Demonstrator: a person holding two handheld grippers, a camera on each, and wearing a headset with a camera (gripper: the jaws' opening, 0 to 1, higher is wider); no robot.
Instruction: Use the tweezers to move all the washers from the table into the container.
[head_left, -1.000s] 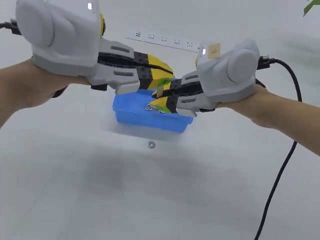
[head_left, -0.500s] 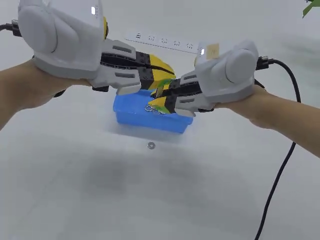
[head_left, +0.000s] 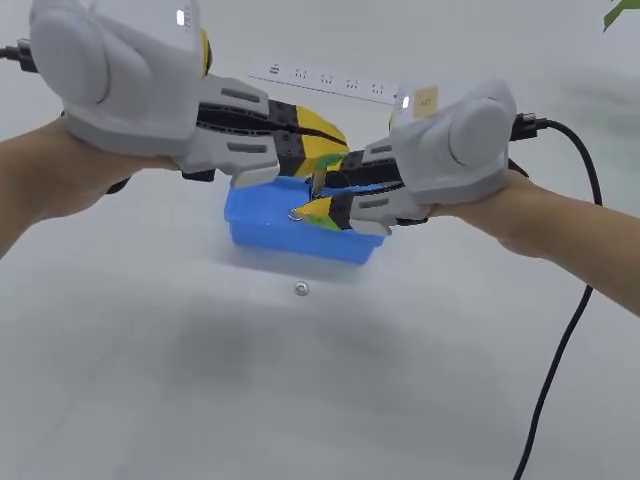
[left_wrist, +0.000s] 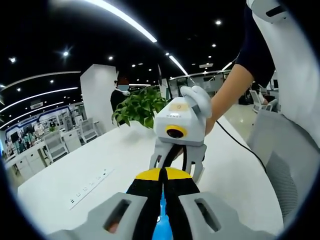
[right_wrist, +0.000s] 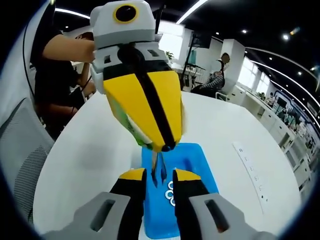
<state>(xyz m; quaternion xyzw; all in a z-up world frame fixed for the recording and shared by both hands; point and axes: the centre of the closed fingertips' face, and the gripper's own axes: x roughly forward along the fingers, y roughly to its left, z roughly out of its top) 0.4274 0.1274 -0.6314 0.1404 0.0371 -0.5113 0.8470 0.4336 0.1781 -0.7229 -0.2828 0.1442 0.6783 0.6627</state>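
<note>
Washers (right_wrist: 171, 194), metal rings, lie in blue rectangular container (head_left: 262, 228).

Bright, even overhead light, soft shadows on the table (head_left: 200, 400), fisheye edges bend.

A broad white table (head_left: 150, 380) carries a power strip (head_left: 320, 80) along its far edge. Long light strips (left_wrist: 125, 20) cross the dark ceiling. A leafy plant (left_wrist: 142, 107) stands by a white column (left_wrist: 97, 92), with what look like desks (left_wrist: 55, 145) beyond and a grey mesh chair (left_wrist: 280, 170) alongside.
</note>
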